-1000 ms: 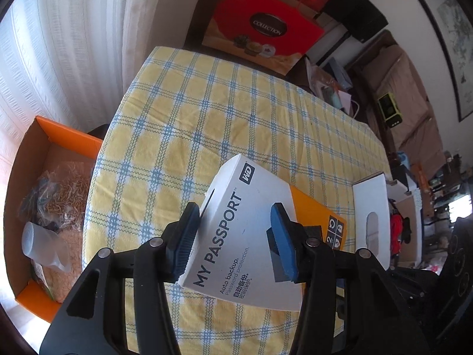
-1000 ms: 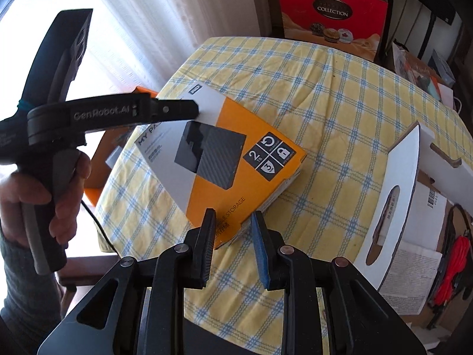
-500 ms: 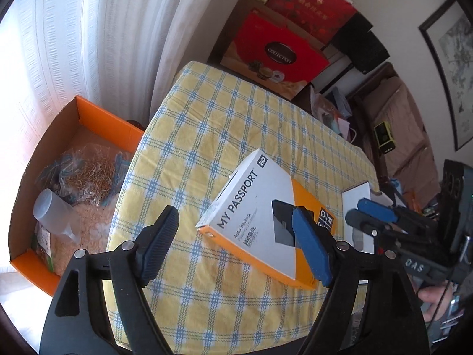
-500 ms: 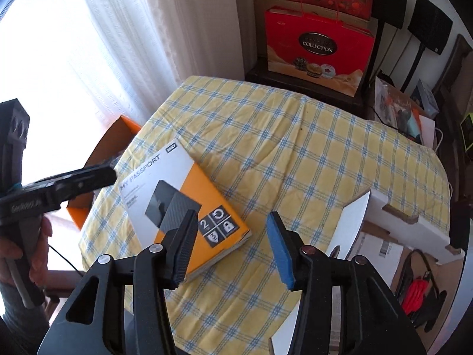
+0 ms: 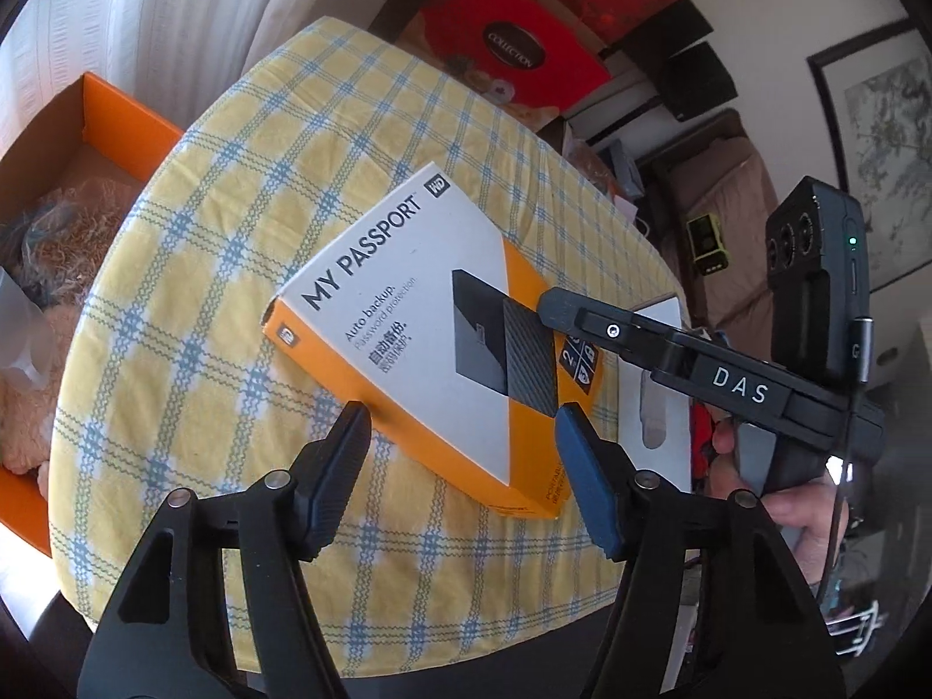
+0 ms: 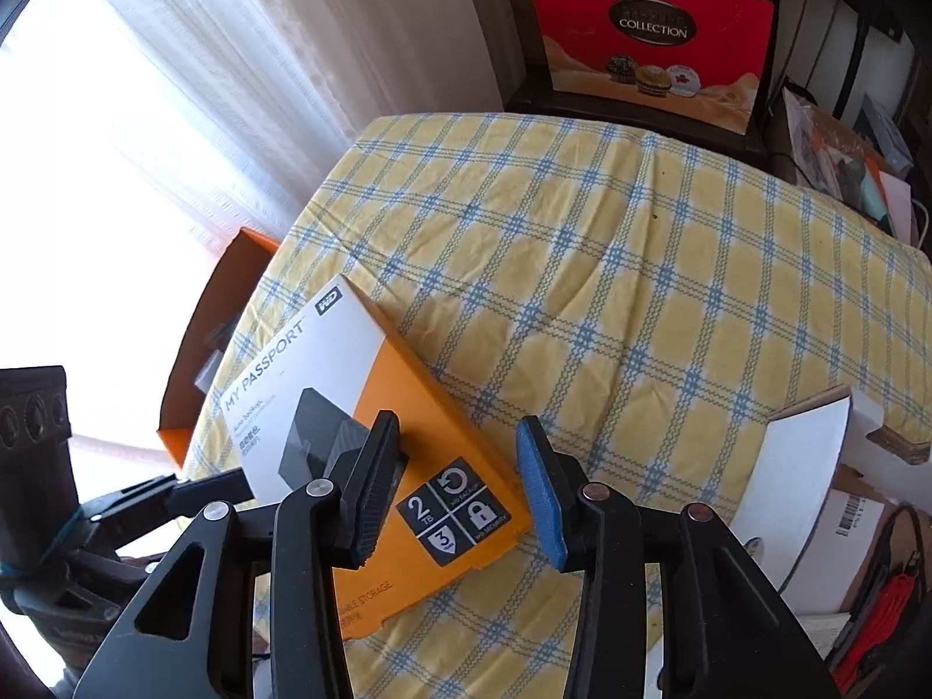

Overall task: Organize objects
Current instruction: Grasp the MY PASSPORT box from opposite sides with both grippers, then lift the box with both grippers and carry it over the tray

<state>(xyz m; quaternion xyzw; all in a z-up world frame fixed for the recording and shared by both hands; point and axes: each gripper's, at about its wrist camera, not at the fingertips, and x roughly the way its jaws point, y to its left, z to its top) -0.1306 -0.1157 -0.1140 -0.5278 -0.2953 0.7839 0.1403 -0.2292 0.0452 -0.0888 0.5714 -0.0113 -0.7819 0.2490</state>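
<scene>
A white and orange "My Passport" box (image 5: 419, 314) lies flat on the yellow checked tablecloth (image 5: 233, 268) near the table's front edge; it also shows in the right wrist view (image 6: 373, 408). My left gripper (image 5: 463, 442) is open, its fingers spread just in front of the box's near edge. My right gripper (image 6: 457, 466) is open above the box's orange end, with one finger on each side of the corner; neither grips it. The right gripper also shows from the side in the left wrist view (image 5: 687, 361).
An orange cardboard box (image 5: 87, 134) with straw and a plastic cup stands left of the table. A white cardboard box (image 6: 804, 454) stands at the right edge. Red gift bags (image 6: 652, 35) stand behind the table. Clutter and a sofa lie at the right.
My left gripper let go of the box, pulled back, and has come close to its near edge again. My right gripper opened and now hovers over the orange end.
</scene>
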